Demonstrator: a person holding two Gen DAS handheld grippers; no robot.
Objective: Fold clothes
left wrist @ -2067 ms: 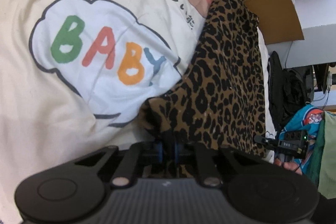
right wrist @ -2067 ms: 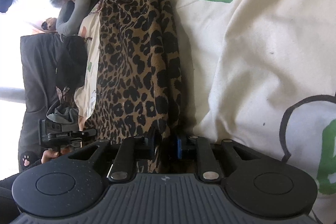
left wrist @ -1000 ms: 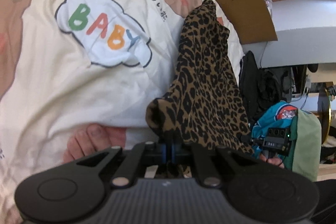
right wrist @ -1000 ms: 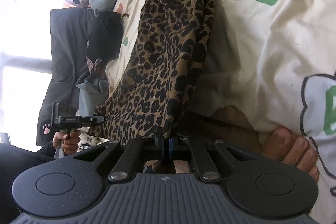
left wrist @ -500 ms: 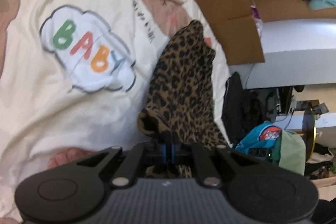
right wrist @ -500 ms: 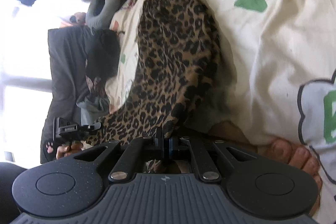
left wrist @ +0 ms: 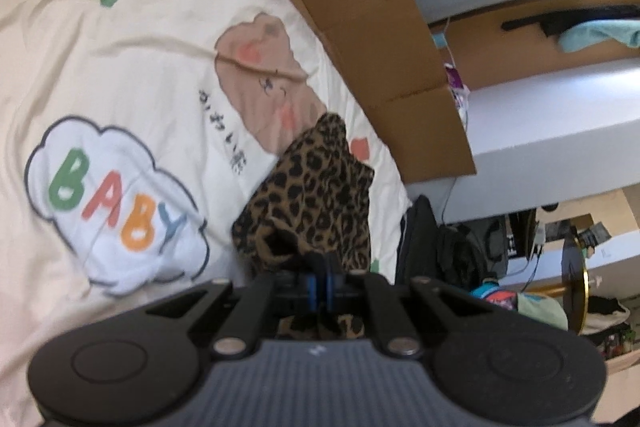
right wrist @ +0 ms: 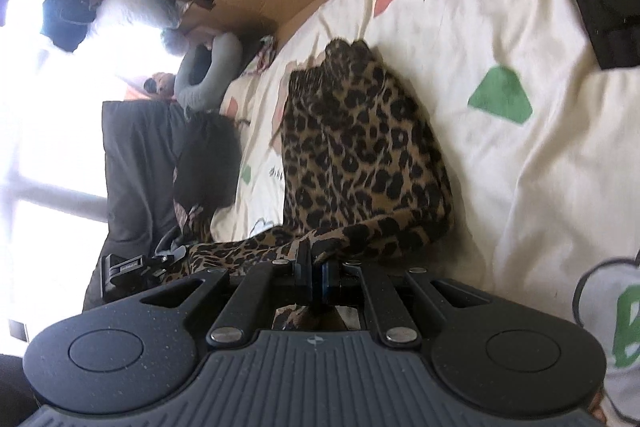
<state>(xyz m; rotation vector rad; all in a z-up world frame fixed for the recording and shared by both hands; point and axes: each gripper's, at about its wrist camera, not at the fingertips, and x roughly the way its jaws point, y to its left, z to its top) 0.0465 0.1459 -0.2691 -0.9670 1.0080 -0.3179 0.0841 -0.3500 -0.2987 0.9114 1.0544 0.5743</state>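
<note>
Both hands have drawn back, bunching the leopard garment (left wrist: 316, 195) shorter on the bed (left wrist: 140, 67). Left tool (left wrist: 320, 285) and right tool (right wrist: 316, 283) each stay clenched on its edge.

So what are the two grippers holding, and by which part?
Both hold the leopard-print garment: left gripper and right gripper are each shut on its near edge.

Leopard garment (left wrist: 320, 195) near edge hidden behind claw bodies.

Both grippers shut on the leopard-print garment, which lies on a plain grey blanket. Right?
Not quite. The blanket is not plain grey: it is cream, printed with a cloud reading BABY, bears and green shapes, as the left wrist view shows. The left gripper and right gripper are both shut on the leopard-print garment.
</note>
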